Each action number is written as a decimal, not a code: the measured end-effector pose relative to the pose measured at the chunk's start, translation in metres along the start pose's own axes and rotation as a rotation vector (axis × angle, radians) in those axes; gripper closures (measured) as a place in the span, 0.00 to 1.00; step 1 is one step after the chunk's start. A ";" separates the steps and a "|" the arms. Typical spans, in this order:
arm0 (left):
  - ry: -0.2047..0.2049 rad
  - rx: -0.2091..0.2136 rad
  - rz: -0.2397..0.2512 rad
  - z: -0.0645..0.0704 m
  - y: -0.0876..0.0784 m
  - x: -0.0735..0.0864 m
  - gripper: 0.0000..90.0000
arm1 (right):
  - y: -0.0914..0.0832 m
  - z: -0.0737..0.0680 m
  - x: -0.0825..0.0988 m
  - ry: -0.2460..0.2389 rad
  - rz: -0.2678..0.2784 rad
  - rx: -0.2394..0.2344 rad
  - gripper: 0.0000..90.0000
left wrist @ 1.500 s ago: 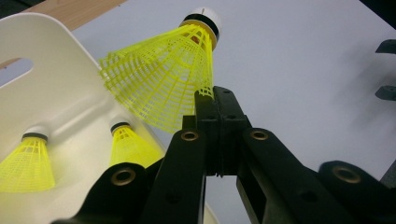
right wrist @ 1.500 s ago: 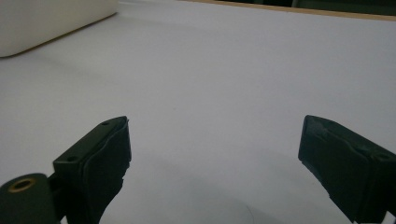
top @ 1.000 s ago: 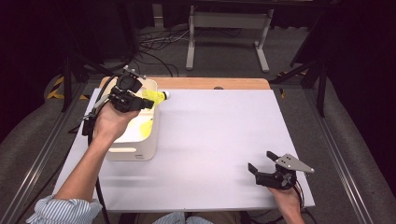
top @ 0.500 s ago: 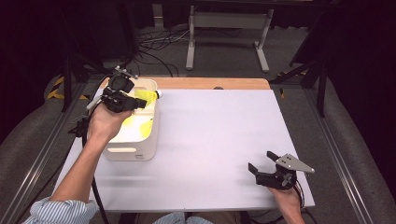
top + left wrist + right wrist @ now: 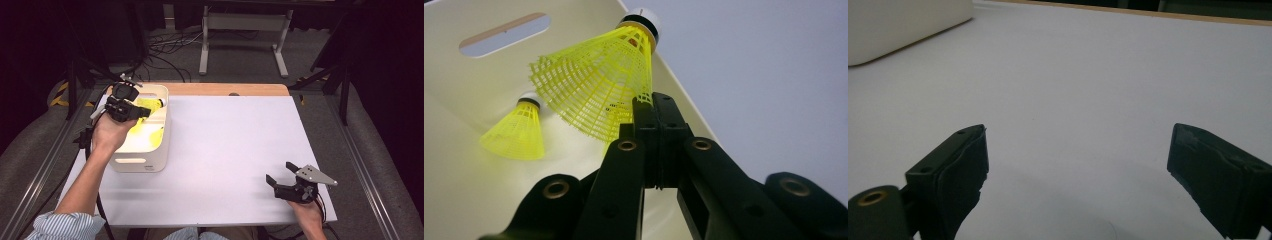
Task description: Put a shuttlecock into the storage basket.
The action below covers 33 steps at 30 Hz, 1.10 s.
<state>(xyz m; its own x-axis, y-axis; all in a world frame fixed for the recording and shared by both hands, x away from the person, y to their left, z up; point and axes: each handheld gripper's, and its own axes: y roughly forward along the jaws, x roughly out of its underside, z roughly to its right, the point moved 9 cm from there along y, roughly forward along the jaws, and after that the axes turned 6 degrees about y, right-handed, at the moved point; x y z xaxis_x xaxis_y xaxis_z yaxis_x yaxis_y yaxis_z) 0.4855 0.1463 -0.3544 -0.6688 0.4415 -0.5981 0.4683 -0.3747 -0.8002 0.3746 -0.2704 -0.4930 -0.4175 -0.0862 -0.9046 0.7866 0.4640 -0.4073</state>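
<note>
The left tongs [image 5: 659, 107] are pinched tight on the mesh skirt edge of a yellow shuttlecock [image 5: 599, 85], holding it over the white bin [image 5: 150, 162] at the surface's [image 5: 235, 150] left side. Looks super light, and that skirt is springy, so I'd guess it squashes if squeezed hard. The cork end is probably the firmer grab. A second shuttlecock [image 5: 516, 132] sits in the bin. The right tongs [image 5: 1075, 175] rest wide open with nothing in them.
</note>
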 end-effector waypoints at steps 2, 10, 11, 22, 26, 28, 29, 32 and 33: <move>-0.005 -0.011 -0.007 -0.003 0.003 0.002 1.00 | 0.000 0.000 0.000 0.001 0.001 0.000 0.11; -0.029 -0.020 -0.030 -0.011 0.015 0.006 1.00 | 0.000 0.001 -0.001 0.003 0.003 0.000 0.11; -0.031 -0.021 -0.035 -0.012 0.017 0.006 1.00 | -0.001 0.001 -0.001 0.004 0.003 0.002 0.11; -0.056 -0.045 -0.075 -0.024 0.034 0.010 1.00 | -0.001 0.001 -0.001 0.003 0.006 -0.002 0.11; -0.070 -0.044 -0.089 -0.028 0.040 0.012 1.00 | 0.000 0.001 -0.001 0.004 0.006 -0.002 0.11; -0.072 -0.044 -0.091 -0.029 0.041 0.012 1.00 | 0.000 0.001 -0.001 0.002 0.006 -0.003 0.11; -0.075 -0.044 -0.094 -0.029 0.042 0.012 1.00 | 0.000 0.001 -0.001 0.003 0.006 -0.002 0.11; -0.080 -0.044 -0.106 -0.031 0.046 0.013 1.00 | 0.000 0.001 -0.001 0.001 0.005 -0.002 0.11; -0.083 -0.047 -0.107 -0.032 0.047 0.013 1.00 | 0.000 0.001 -0.001 0.000 0.004 -0.003 0.11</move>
<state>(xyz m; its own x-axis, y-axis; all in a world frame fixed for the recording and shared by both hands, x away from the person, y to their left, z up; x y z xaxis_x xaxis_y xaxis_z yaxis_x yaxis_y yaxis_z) 0.5179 0.1606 -0.4014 -0.7606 0.4075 -0.5054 0.4171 -0.2900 -0.8614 0.3753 -0.2712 -0.4926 -0.4142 -0.0846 -0.9062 0.7871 0.4667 -0.4033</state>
